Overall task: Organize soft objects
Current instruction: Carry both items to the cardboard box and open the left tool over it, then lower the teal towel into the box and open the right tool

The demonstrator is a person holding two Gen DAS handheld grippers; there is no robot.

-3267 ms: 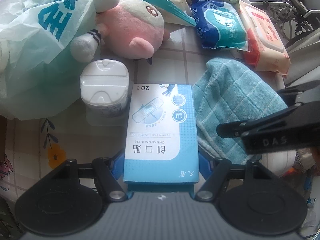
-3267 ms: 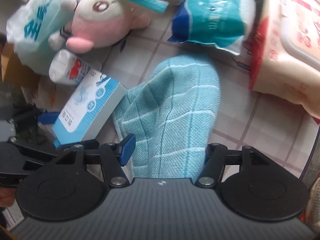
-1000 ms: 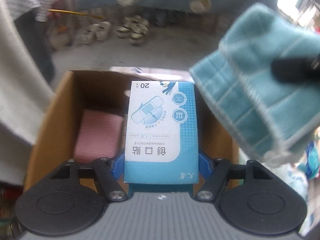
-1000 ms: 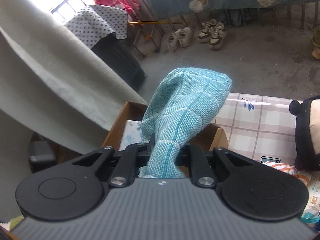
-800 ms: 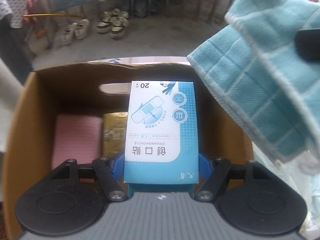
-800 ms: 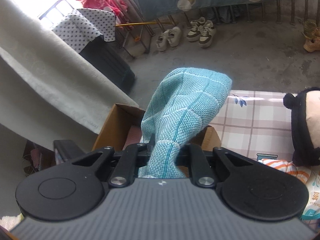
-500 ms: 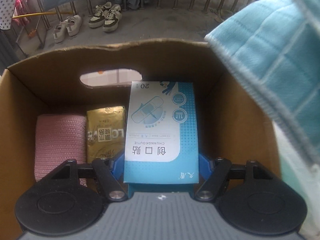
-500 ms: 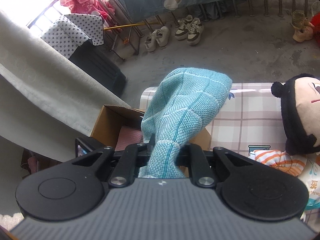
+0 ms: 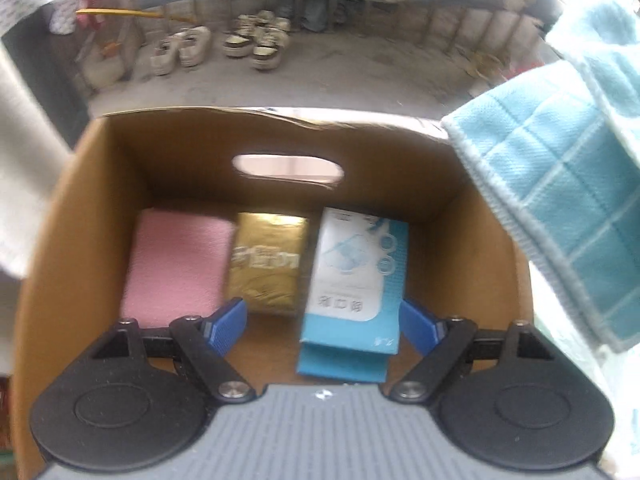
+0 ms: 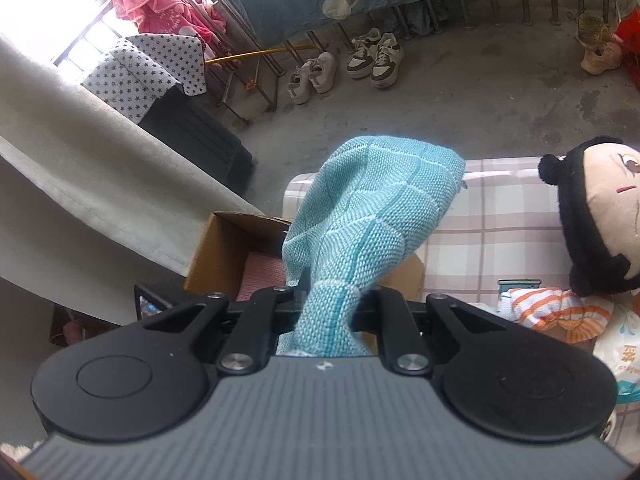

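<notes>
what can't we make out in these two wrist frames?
- Left wrist view: the print on the gold packet and the blue box is motion-blurred, unreadable.
- Left wrist view: the teal cloth hides the cardboard box's right rim and runs off the frame.
- Right wrist view: the cloth covers most of the box; only a strip of the pink cloth shows.
- Right wrist view: the doll is cut off at the right edge.

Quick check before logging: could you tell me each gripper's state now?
Left gripper: open, just released the blue box.
Right gripper: shut on the teal cloth.
</notes>
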